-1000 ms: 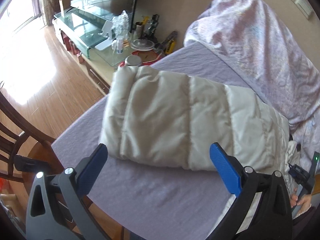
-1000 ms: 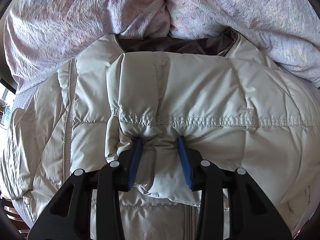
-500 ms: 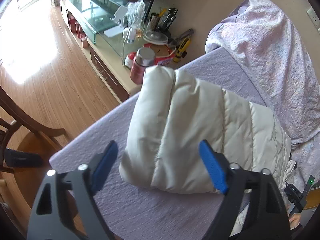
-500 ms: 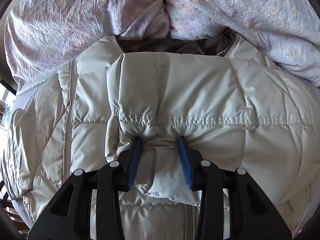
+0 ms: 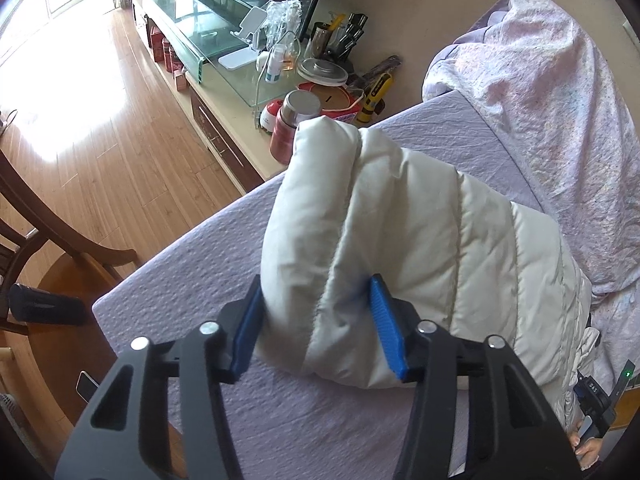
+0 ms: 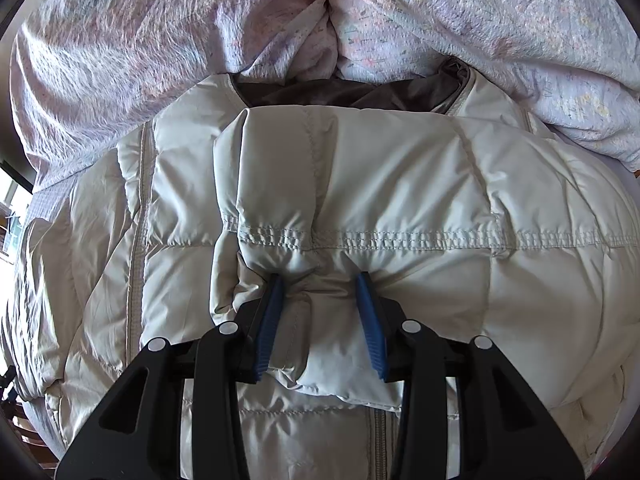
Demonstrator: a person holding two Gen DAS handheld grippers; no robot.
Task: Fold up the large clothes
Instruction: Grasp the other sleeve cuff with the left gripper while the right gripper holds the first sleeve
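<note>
A cream quilted down jacket (image 5: 420,220) lies on the lilac bed sheet (image 5: 192,264). My left gripper (image 5: 316,292) straddles the jacket's puffy near end. Its jaws are closing, and both blue pads (image 5: 384,320) dent the fabric between them. In the right wrist view the jacket (image 6: 400,168) fills the frame, its dark lining showing at the collar. A folded-over panel with a stitched seam lies across it. My right gripper (image 6: 320,280) is shut on a bunched fold of that panel just below the seam.
A rumpled floral quilt (image 5: 560,100) is heaped along the far side of the bed. Beside the bed stands a low cabinet with a pink flask (image 5: 292,124), bottles and tools. A wooden chair (image 5: 48,216) stands on the wood floor at left.
My left gripper came down and in over the jacket's end, and its wide jaws narrowed until the pads pinch the fabric. The right gripper has kept still with its hold.
</note>
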